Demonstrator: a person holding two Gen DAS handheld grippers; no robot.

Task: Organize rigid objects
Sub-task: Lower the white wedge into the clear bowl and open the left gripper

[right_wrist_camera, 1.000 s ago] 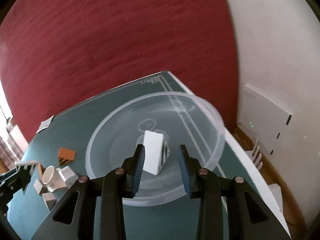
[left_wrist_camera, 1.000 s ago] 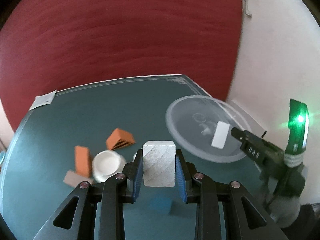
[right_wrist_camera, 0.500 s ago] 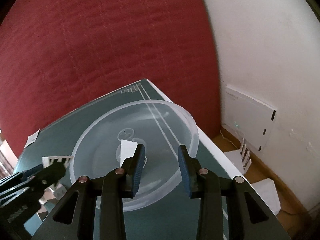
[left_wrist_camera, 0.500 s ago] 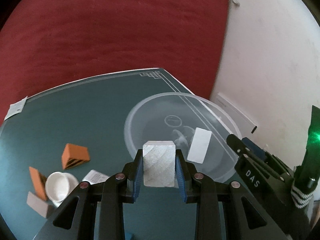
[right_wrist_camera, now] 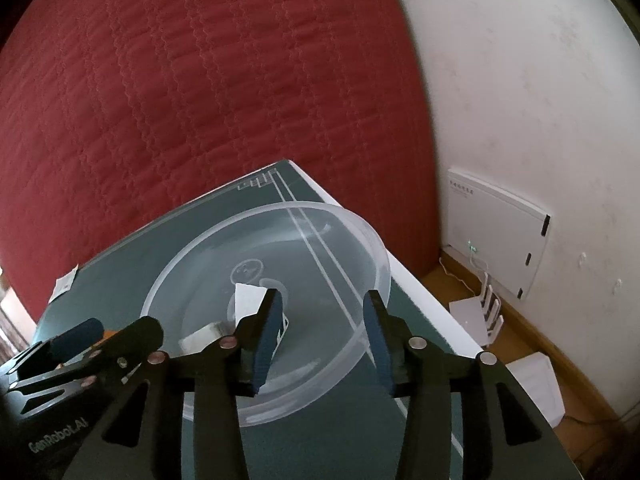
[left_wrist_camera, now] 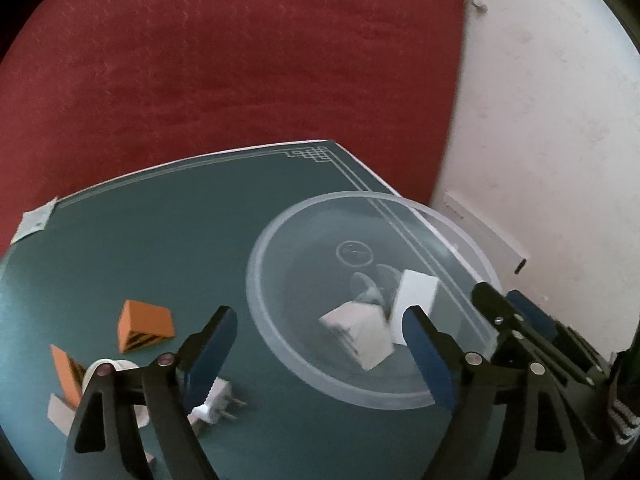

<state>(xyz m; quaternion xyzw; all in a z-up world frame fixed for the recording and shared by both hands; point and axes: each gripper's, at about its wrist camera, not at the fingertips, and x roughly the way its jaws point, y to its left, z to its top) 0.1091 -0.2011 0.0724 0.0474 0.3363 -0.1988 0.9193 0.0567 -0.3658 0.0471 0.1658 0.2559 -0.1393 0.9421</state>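
While the bowl (left_wrist_camera: 372,300) is being filled, the rest of the scatter is left waiting on the left of the table (left_wrist_camera: 160,232): an orange wedge (left_wrist_camera: 146,326), a second orange piece (left_wrist_camera: 68,372), a white cup (left_wrist_camera: 116,366) partly hidden behind the left gripper (left_wrist_camera: 320,344), and a small white plug (left_wrist_camera: 218,398) beside it.

Moving right, the big change is seen: the grey block (left_wrist_camera: 358,334), pinched a second ago between the left jaws, is now released. The jaws are spread wide and nothing is held between them. The block is blurred and tilted inside the bowl, so it is judged to be still tumbling or just landing; whether it is settled cannot be told.

Just right of it, the white piece (left_wrist_camera: 414,300) is found in the bowl too, close against the block. Further right, the right gripper (right_wrist_camera: 320,328) is seen drawn back to the bowl's near edge, its jaws parted and nothing gripped, the white piece (right_wrist_camera: 250,300) left behind its left finger.

So two objects are counted in the bowl, and both grippers are freed. The next pick is expected from the cluster on the left, which the left gripper is better placed to reach.
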